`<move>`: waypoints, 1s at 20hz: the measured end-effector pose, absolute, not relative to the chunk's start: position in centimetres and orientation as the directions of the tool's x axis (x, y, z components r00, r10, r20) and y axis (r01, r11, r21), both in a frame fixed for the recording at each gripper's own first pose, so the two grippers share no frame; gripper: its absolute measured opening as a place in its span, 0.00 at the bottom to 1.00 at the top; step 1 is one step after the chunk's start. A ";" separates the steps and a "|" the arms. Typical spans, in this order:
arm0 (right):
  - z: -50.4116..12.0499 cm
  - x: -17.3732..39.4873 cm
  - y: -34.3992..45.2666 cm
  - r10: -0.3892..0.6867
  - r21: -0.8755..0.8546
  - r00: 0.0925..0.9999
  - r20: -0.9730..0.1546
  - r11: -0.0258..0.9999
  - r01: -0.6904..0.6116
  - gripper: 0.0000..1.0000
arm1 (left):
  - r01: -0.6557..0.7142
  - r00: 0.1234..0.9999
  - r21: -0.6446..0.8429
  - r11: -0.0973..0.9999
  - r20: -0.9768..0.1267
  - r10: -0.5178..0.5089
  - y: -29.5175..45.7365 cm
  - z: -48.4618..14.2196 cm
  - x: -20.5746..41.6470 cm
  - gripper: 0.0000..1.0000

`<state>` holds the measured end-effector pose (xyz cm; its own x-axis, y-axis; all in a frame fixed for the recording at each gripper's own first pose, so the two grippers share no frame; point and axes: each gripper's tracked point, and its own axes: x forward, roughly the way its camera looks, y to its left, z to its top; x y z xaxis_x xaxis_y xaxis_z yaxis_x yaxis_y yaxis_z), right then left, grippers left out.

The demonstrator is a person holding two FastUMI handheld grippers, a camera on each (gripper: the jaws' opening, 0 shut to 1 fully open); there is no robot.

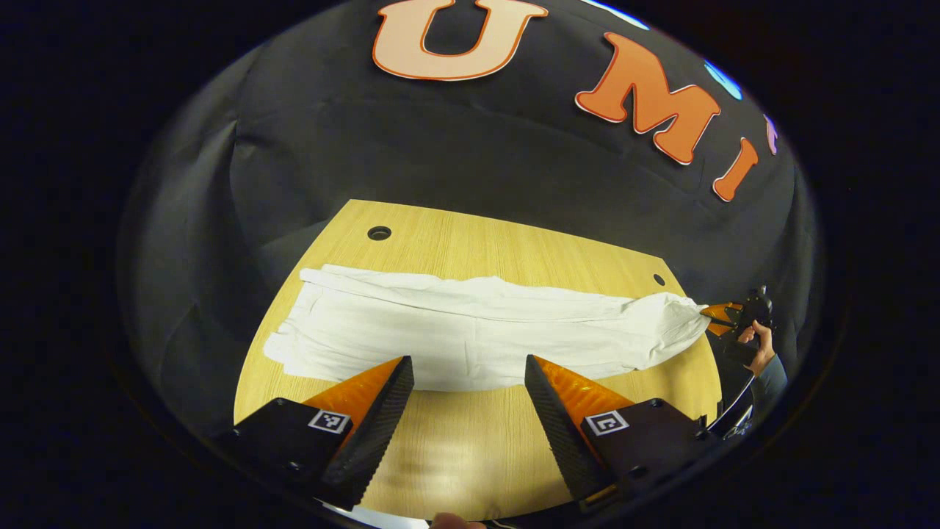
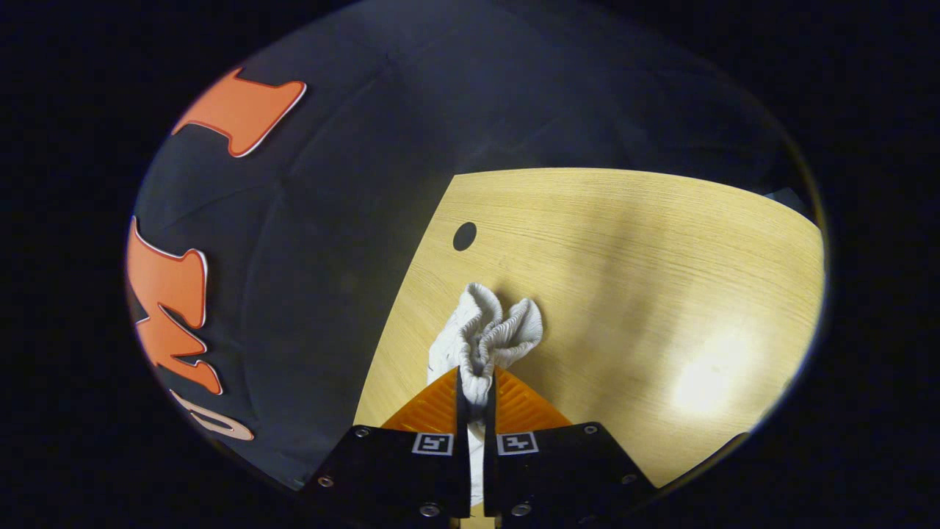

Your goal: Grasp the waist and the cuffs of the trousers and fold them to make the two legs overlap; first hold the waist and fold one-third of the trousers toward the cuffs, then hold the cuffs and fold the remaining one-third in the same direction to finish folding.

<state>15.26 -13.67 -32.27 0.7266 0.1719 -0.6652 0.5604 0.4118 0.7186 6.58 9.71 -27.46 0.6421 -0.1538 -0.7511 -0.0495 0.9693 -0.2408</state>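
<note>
One hand-held gripper (image 2: 476, 382) pinching bunched trousers (image 2: 488, 334); full length elsewhere.

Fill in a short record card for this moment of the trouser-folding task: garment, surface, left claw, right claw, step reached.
garment: white trousers, laid lengthwise, legs already overlapped
surface: wooden table with round holes near its far edge
left claw: left claw open, hovering at the near edge of the trousers, gripping nothing
right claw: right claw shut on the gathered elastic end of the trousers; seen at the cloth's far end, held by a hand
step reached: first third-fold not yet made
</note>
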 end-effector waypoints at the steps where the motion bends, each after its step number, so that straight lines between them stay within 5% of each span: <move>1: -32.1 16.0 -13.2 0.177 0.726 0.734 -0.655 0.417 0.547 0.07 | -0.052 0.640 -0.254 0.966 -0.751 -0.163 10.0 -27.5 6.4 1.00; 20: -22.6 16.1 5.7 0.257 0.744 0.780 -0.570 0.565 0.357 0.07 | -0.081 0.588 -0.282 0.956 -0.788 -0.182 18.5 -32.6 4.0 1.00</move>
